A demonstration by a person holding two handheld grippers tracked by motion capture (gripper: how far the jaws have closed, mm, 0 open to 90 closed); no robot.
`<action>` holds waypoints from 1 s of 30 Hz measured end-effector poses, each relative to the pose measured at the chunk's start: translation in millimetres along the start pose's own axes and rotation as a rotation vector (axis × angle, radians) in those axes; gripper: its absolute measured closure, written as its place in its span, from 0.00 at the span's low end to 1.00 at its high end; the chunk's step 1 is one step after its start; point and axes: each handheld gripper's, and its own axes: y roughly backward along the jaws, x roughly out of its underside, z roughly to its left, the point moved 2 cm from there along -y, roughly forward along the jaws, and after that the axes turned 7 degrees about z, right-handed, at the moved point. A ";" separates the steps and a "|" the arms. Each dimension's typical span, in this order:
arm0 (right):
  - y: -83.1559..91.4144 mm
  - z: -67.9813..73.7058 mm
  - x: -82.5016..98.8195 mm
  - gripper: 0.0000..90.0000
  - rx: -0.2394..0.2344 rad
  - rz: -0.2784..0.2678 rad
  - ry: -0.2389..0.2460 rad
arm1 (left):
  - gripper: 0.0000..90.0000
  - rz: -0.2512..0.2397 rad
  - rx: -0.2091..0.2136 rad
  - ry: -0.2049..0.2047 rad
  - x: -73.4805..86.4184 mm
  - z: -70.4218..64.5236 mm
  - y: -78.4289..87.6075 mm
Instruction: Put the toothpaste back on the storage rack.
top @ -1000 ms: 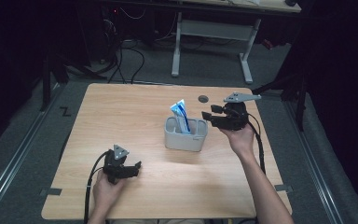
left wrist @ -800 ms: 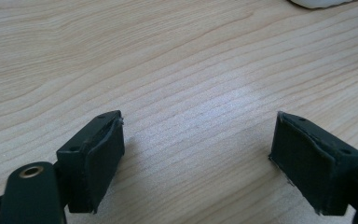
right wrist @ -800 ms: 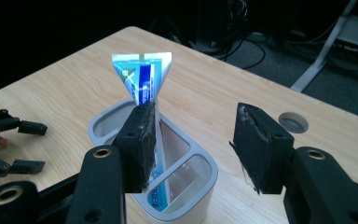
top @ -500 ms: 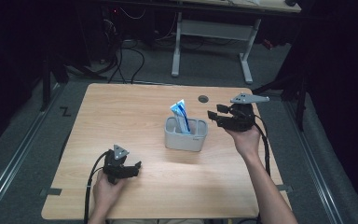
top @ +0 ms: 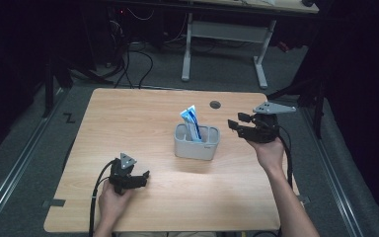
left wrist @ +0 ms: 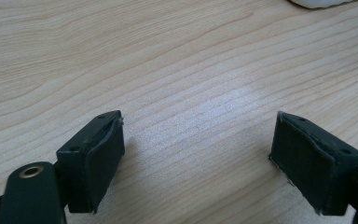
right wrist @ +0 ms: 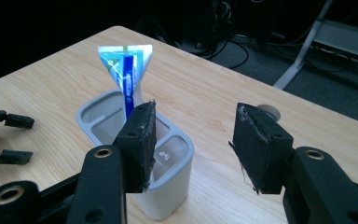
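A grey compartmented holder [top: 196, 149] stands at the middle of the wooden table [top: 143, 118]. A blue and white tube [top: 191, 122] stands upright in its back left compartment. My right gripper [top: 236, 122] hovers just right of the holder, jaws open and pointing left at it, nothing between them. In the right gripper view the holder [right wrist: 165, 198] and the tube [right wrist: 126, 65] lie just beyond the right gripper [right wrist: 193, 140]. My left gripper [top: 144, 178] rests low at the front left of the table. The left gripper [left wrist: 196, 154] stands open over bare wood.
A round cable hole [top: 215, 104] sits in the table behind the holder. A white desk frame [top: 224, 34] and cables lie on the floor beyond the far edge. A bit of the holder's base [left wrist: 324, 3] shows at the top of the left gripper view.
My right gripper has drifted to the right, away from the holder, with its jaws still open. The left gripper has stayed where it was.
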 end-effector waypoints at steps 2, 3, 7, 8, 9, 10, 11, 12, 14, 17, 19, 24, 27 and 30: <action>1.4 -3.6 5.0 0.55 0.000 0.000 -0.021 | 0.20 0.000 0.000 0.000 0.0 0.0 0.0; 1.8 -5.1 6.5 0.55 -0.005 -0.002 -0.029 | 0.20 0.000 0.000 0.000 0.0 0.0 0.0; 6.2 -8.2 9.4 0.55 -0.008 -0.017 -0.040 | 0.20 0.000 0.000 0.000 0.0 -0.1 0.0; 7.1 -8.7 10.3 0.55 -0.007 -0.018 -0.043 | 0.20 -0.001 -0.002 0.001 0.0 -0.1 -0.1; 7.7 -9.2 11.4 0.55 -0.008 -0.018 -0.046 | 0.20 -0.001 -0.002 0.001 0.0 -0.1 -0.1; 8.2 -9.8 12.5 0.55 -0.008 -0.016 -0.046 | 0.20 -0.001 -0.002 0.001 0.0 -0.1 -0.1; 8.7 -10.3 13.4 0.55 -0.006 -0.015 -0.044 | 0.20 -0.001 -0.002 0.001 0.0 -0.1 -0.1; 9.7 -10.9 15.1 0.55 -0.005 -0.016 -0.051 | 0.20 -0.002 -0.002 0.001 0.0 -0.1 -0.1; 10.9 -12.3 18.0 0.55 -0.007 -0.020 -0.056 | 0.20 -0.002 -0.002 0.001 0.0 -0.1 -0.2; 12.5 -14.4 22.5 0.55 0.000 -0.018 -0.065 | 0.20 -0.002 -0.002 0.001 0.0 -0.2 -0.1; 14.0 -15.5 25.1 0.55 -0.002 -0.022 -0.076 | 0.20 -0.002 -0.002 0.001 0.0 -0.2 -0.1; 18.6 -15.1 29.2 0.54 -0.009 -0.034 -0.081 | 0.20 0.000 -0.001 0.001 0.0 -0.1 0.0; 19.2 -14.8 32.7 0.54 -0.005 -0.027 -0.077 | 0.20 -0.001 -0.001 0.001 0.0 -0.1 -0.1; 18.7 -14.8 37.0 0.54 -0.009 -0.025 -0.088 | 0.20 0.000 0.000 0.001 0.0 -0.1 0.0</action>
